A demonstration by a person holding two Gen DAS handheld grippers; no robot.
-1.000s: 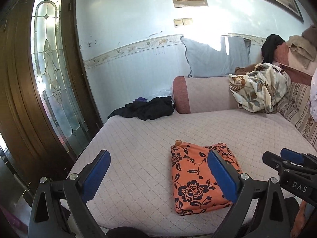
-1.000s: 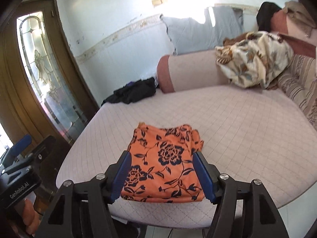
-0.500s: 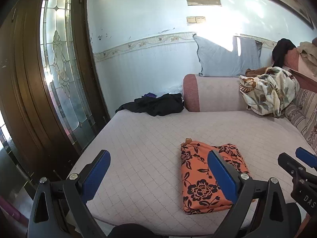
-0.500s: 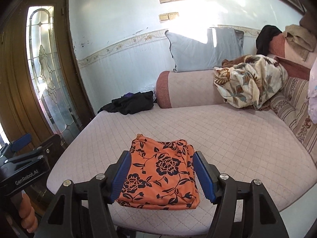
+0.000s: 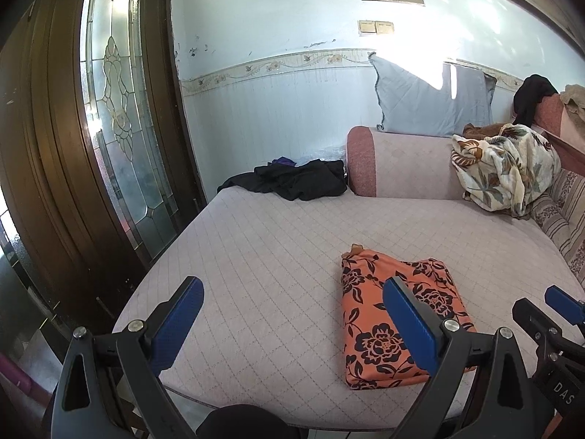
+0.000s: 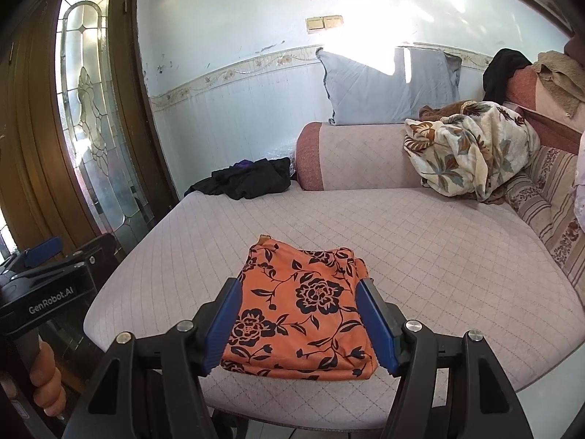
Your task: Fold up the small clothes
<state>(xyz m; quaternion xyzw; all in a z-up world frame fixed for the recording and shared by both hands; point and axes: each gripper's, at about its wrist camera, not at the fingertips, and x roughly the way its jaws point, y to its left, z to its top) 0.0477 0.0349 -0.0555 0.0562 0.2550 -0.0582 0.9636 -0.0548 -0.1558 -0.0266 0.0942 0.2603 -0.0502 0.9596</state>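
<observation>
An orange garment with black flowers lies folded into a rectangle near the front edge of the quilted sofa seat. It also shows in the right wrist view. My left gripper is open and empty, held back from the seat with the garment by its right finger. My right gripper is open and empty, its fingers either side of the garment's near end but above and short of it. The right gripper also shows in the left wrist view, and the left gripper in the right wrist view.
A heap of black clothes lies at the seat's far left corner. A floral blanket is piled at the far right by the armrest, with a grey cushion behind. A wooden glass door stands at the left.
Both grippers have drawn back and tilted up from the folded garment. More of the wall and door is now in view. The garment has not moved.
</observation>
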